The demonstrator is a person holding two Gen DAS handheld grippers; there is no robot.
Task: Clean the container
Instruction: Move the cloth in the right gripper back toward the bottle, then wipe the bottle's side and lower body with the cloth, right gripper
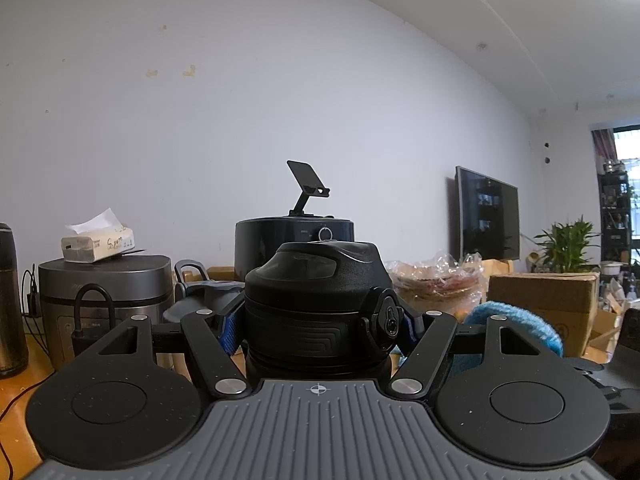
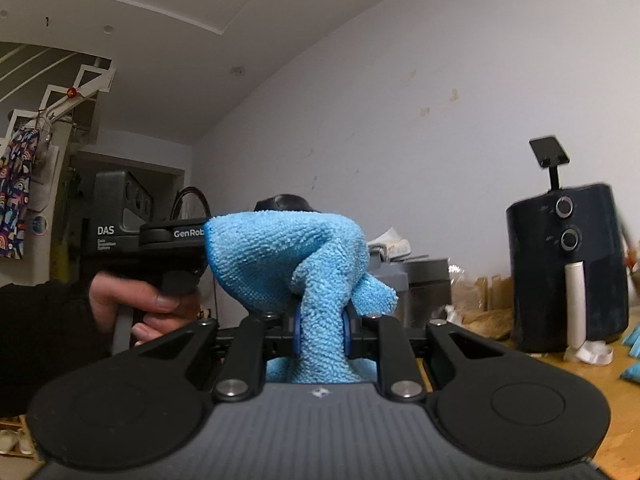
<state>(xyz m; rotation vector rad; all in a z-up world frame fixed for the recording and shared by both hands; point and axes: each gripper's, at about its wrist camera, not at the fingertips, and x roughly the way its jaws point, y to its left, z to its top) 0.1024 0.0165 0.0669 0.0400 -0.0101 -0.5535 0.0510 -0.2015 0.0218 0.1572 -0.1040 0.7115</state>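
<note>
Landmark: the bottle (image 1: 316,304), a black flask with a flip-top lid, standing upright at centre of the left wrist view over a wooden table (image 1: 24,384). Far left of the bottle: a steel flask (image 1: 10,300) at the frame edge. Left of the bottle: a grey cooker (image 1: 104,300) with a tissue pack (image 1: 98,244) on its lid. At the bottle: the left gripper (image 1: 316,332), its blue-padded fingers (image 1: 229,330) pressed against the sides just under the lid, clamped on the bottle, by appearance to keep it steady while it is wiped. Behind the bottle: a dark air fryer (image 1: 294,240) carrying a phone stand (image 1: 306,188). Just right of the bottle: a blue cloth (image 1: 516,326), close beside the lid. Further right: a cardboard box (image 1: 544,304), a wall screen (image 1: 488,216), a plant (image 1: 568,244). Right wrist view, left to right: a hand (image 2: 136,304) gripping the other device's handle; the right gripper (image 2: 320,332), pinched tight on a gathered neck of cloth (image 2: 288,264); the cloth's loose head draped over the dark bottle top (image 2: 284,202), presumably so the pile rubs the lid; air fryer (image 2: 568,268) far right. Whether wiping is beginning or ending cannot be judged; no dirt is discernible on the bottle.
</note>
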